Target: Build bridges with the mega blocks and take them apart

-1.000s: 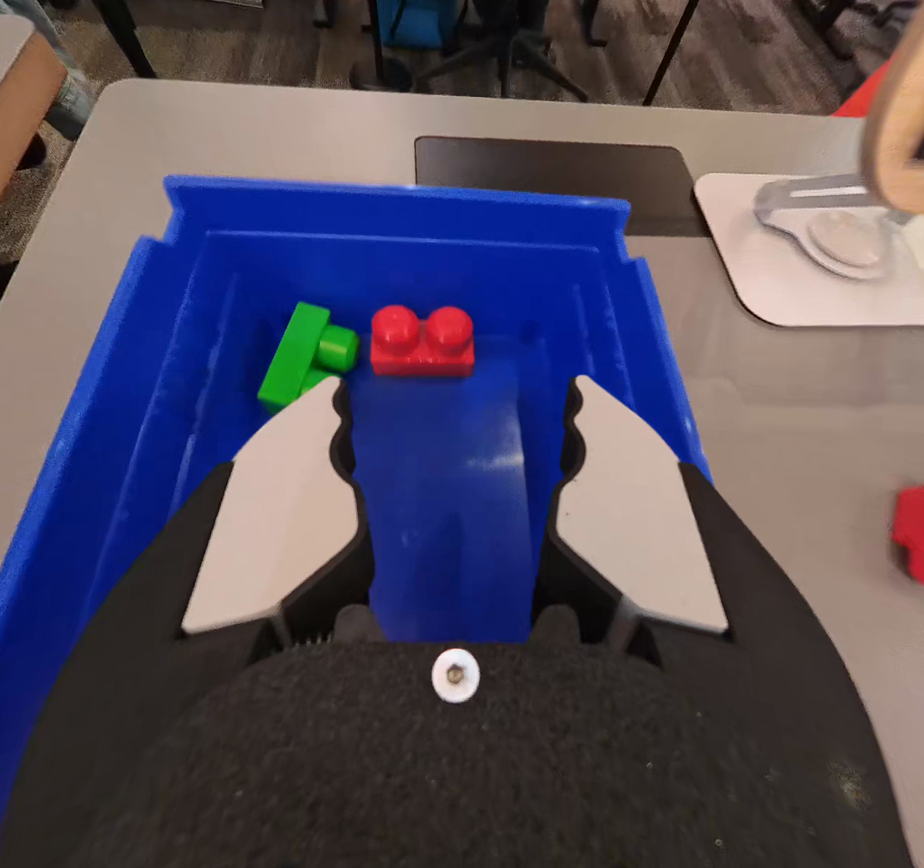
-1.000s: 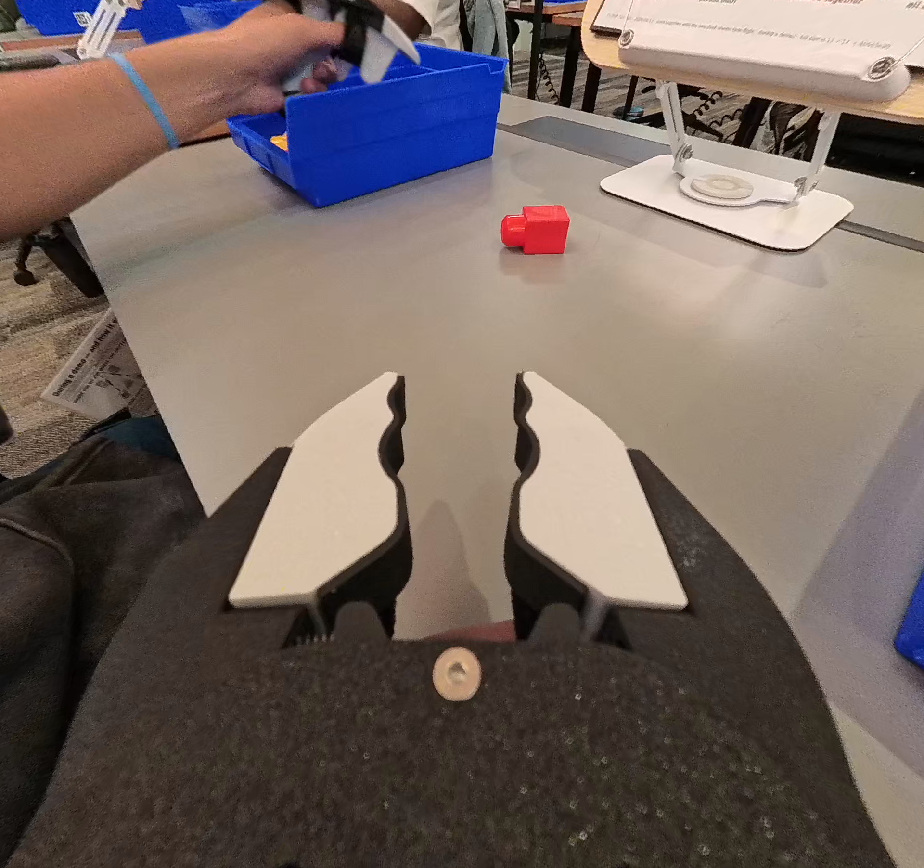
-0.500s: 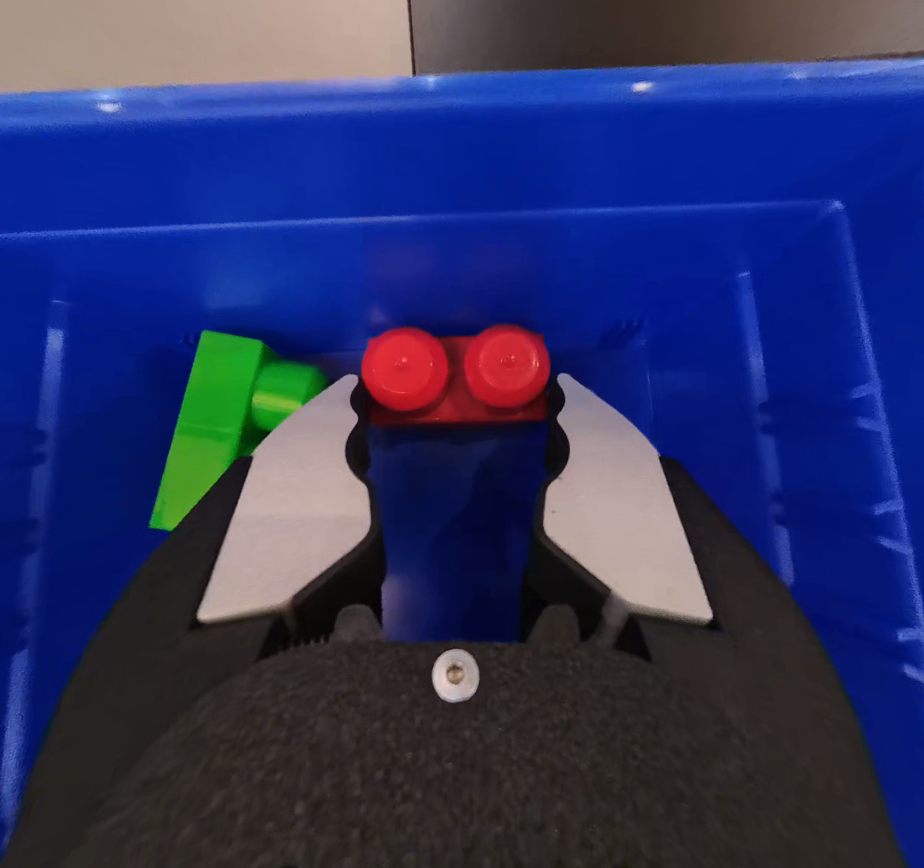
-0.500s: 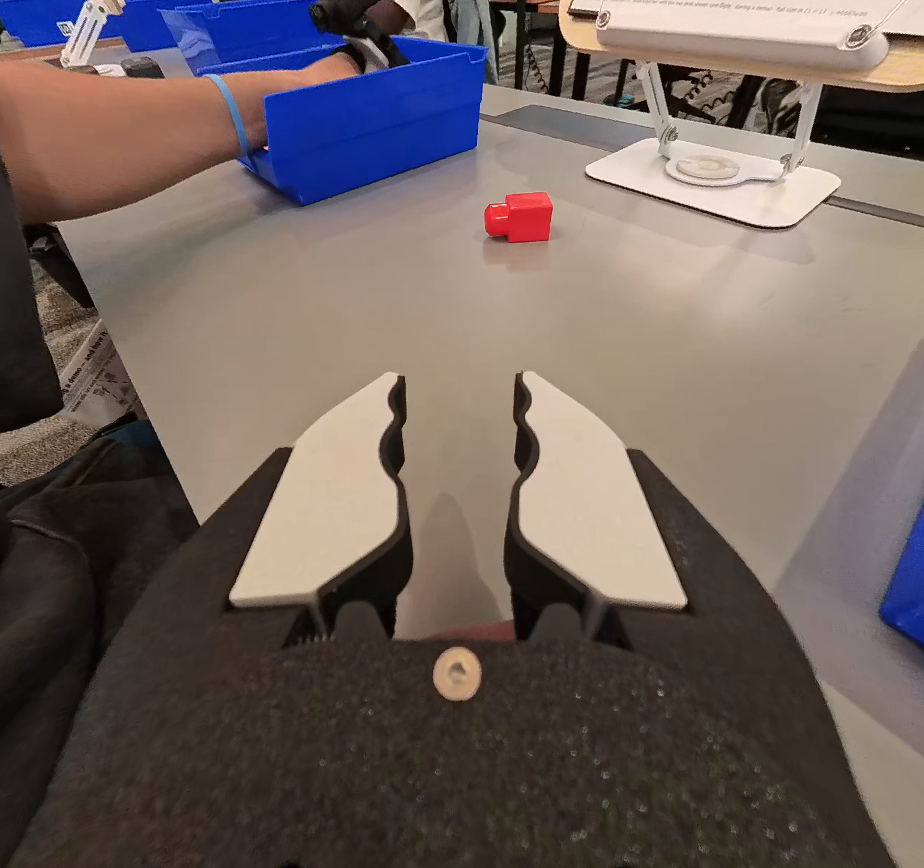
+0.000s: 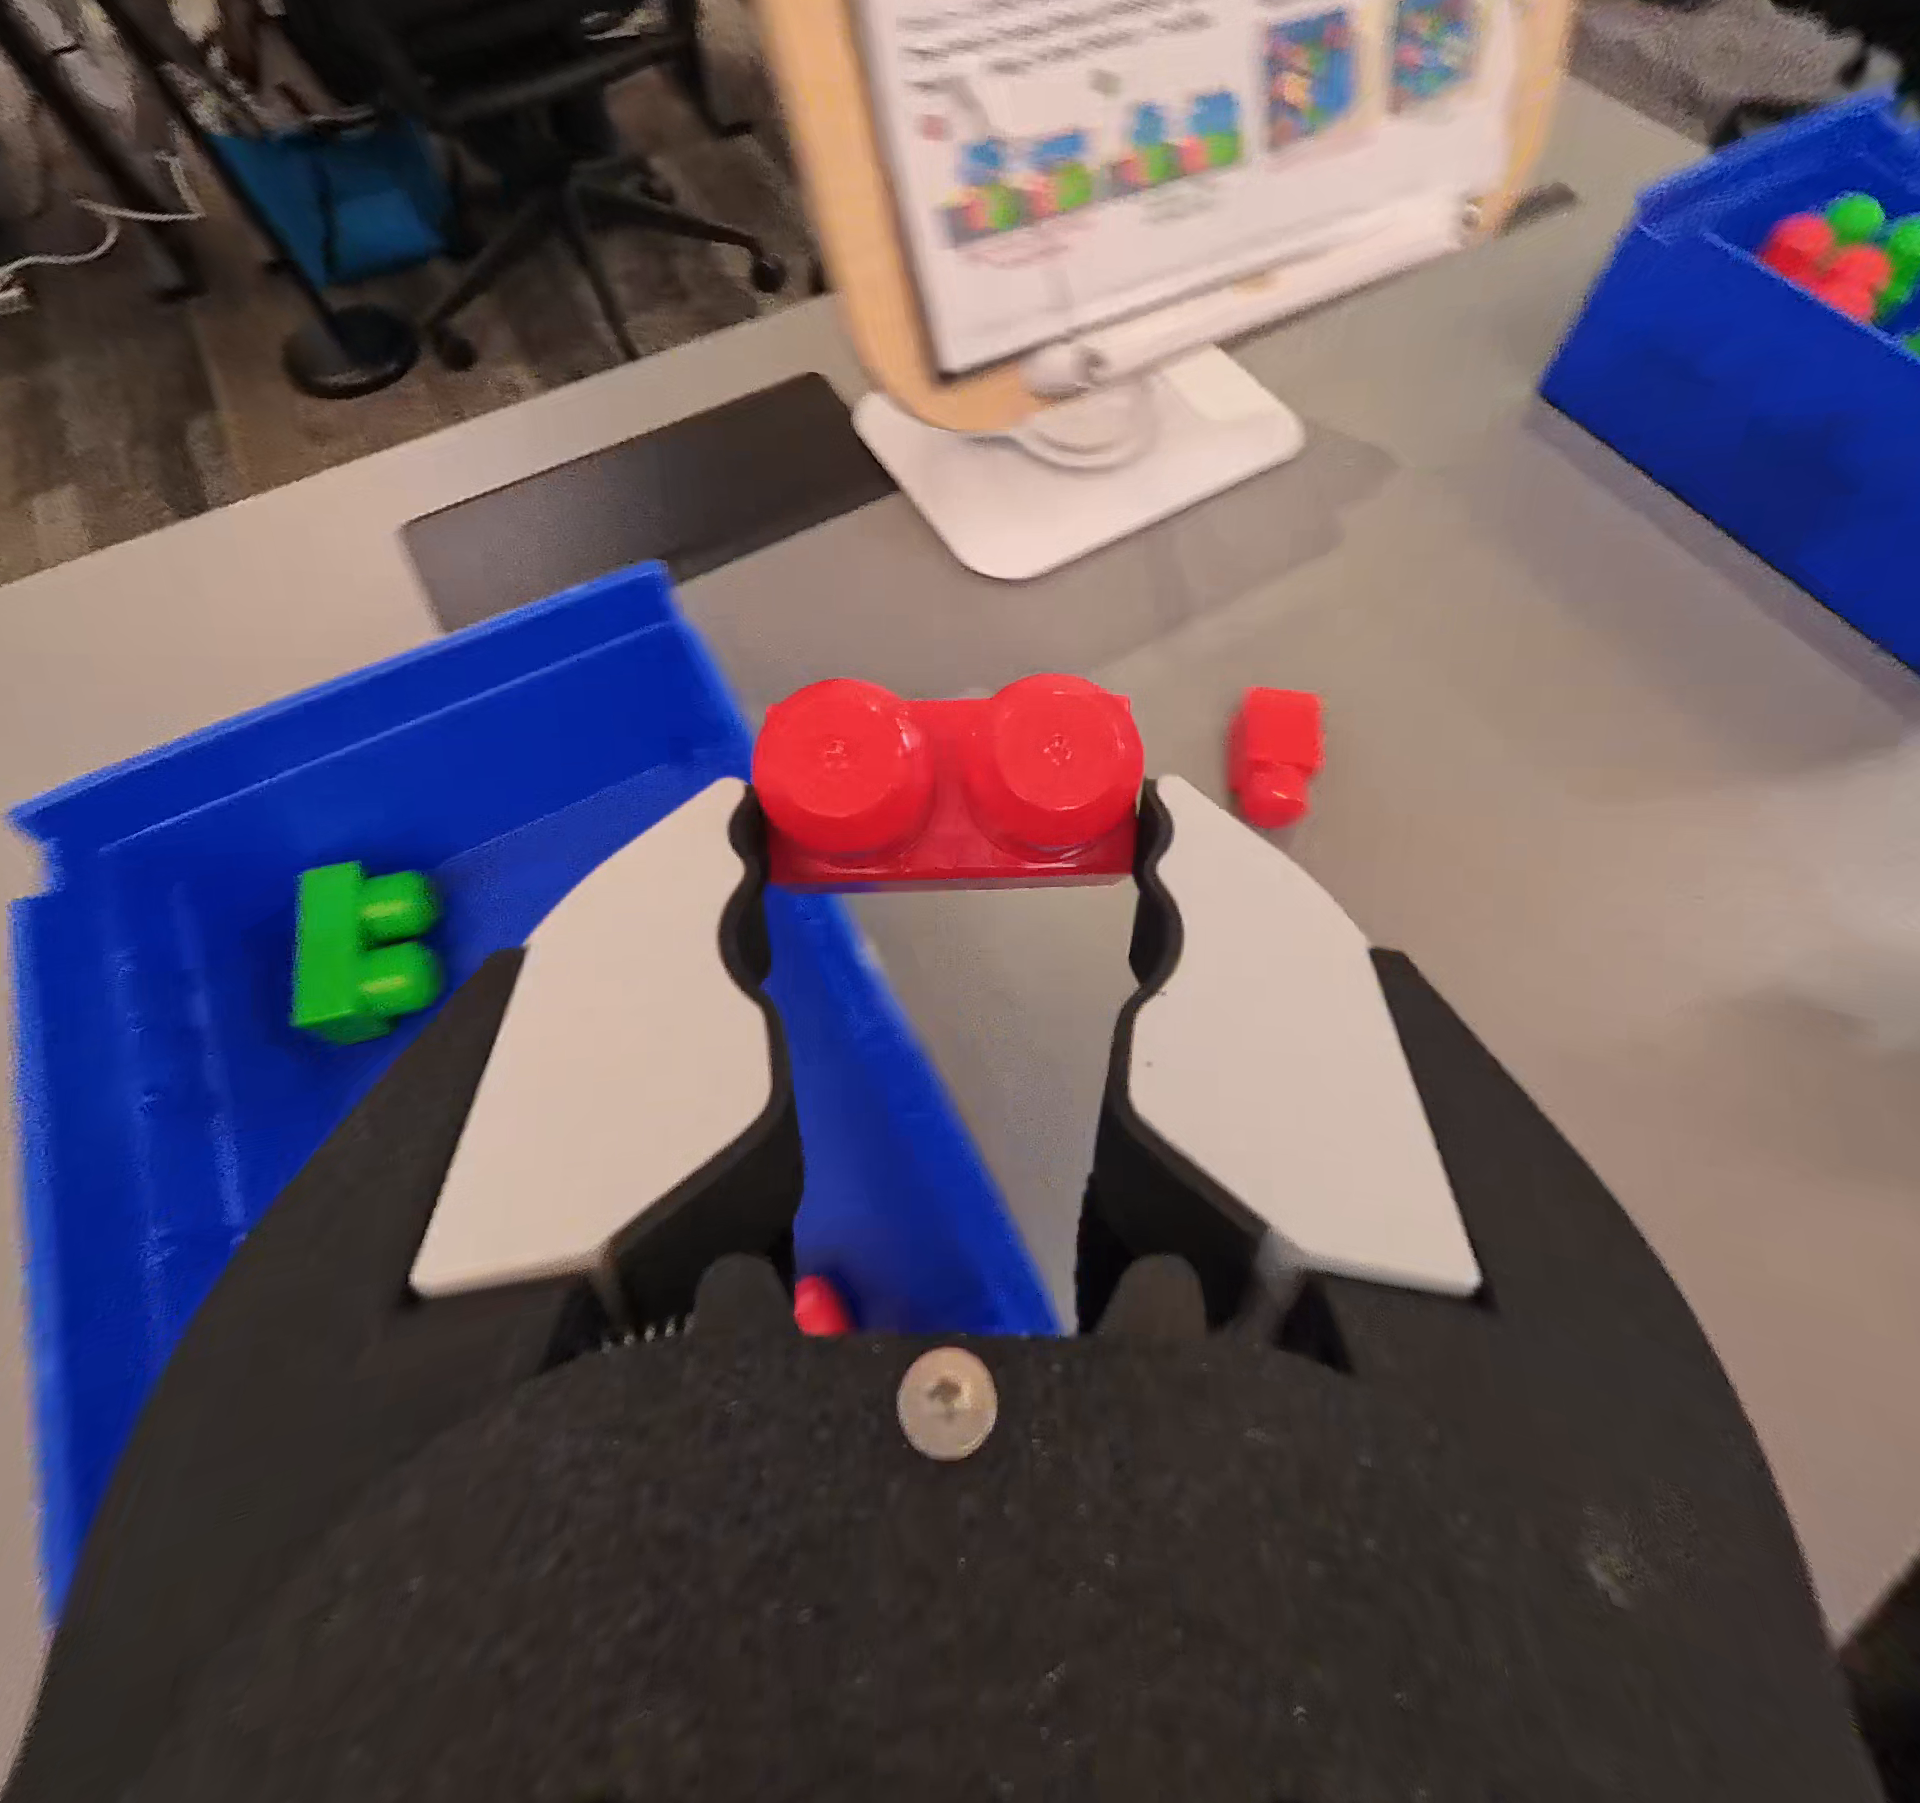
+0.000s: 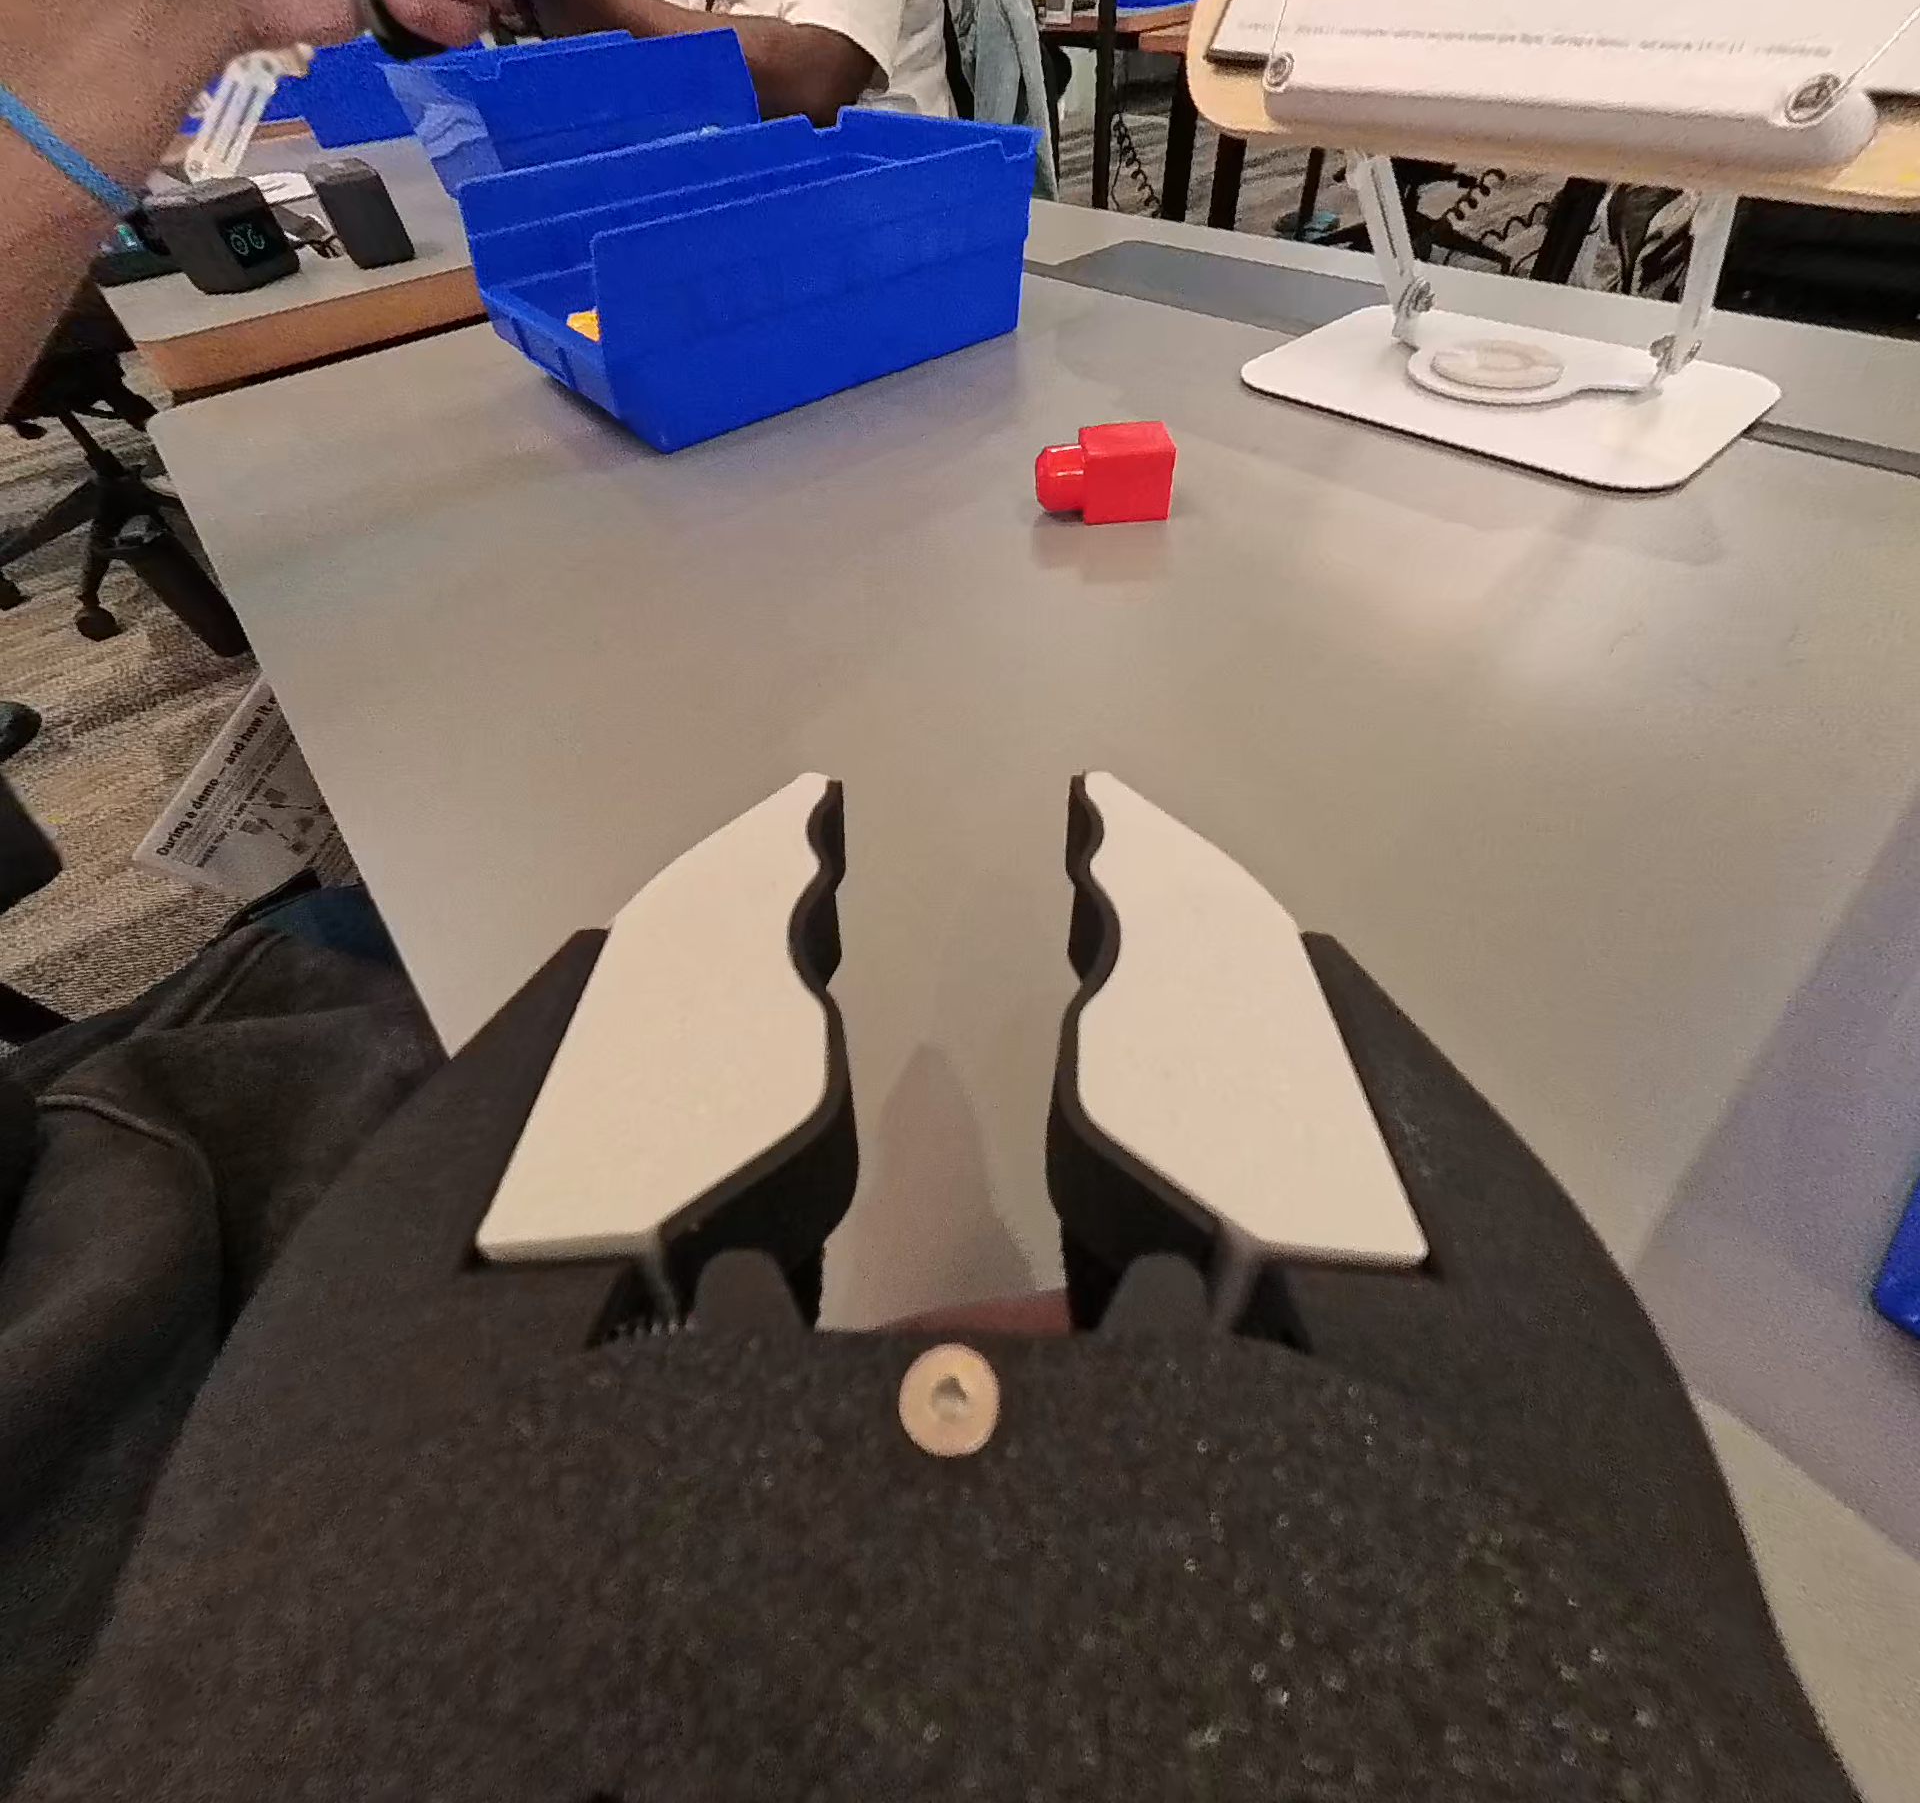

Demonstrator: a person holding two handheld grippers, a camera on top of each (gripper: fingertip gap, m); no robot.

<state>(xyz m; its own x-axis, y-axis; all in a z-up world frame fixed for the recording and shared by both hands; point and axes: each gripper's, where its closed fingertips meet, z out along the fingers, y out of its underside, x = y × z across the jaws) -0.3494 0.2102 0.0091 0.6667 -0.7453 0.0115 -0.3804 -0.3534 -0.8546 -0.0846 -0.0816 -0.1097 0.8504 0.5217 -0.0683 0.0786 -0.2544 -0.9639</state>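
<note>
A flat red two-stud block [image 5: 948, 797] is being held clear of the blue bin [image 5: 436, 745], pinched end to end between the fingertips of the left hand-held gripper [image 5: 948, 818] with its studs facing the camera (a grip across the short ends leaves the underside free, probably for pressing it onto a support). Beyond it, a red single-stud block [image 5: 1273, 751] is lying on its side on the grey bench [image 5: 1558, 922], apparently a pier not yet stood upright. A green two-stud block [image 5: 358, 953] is resting on its side inside the bin. The right hand-held gripper [image 6: 954, 818] is hovering low over the bench, fingers apart and gripping nothing, pointing toward the single-stud block. An instruction board on a white stand [image 5: 1081, 465] is standing behind the work area.
</note>
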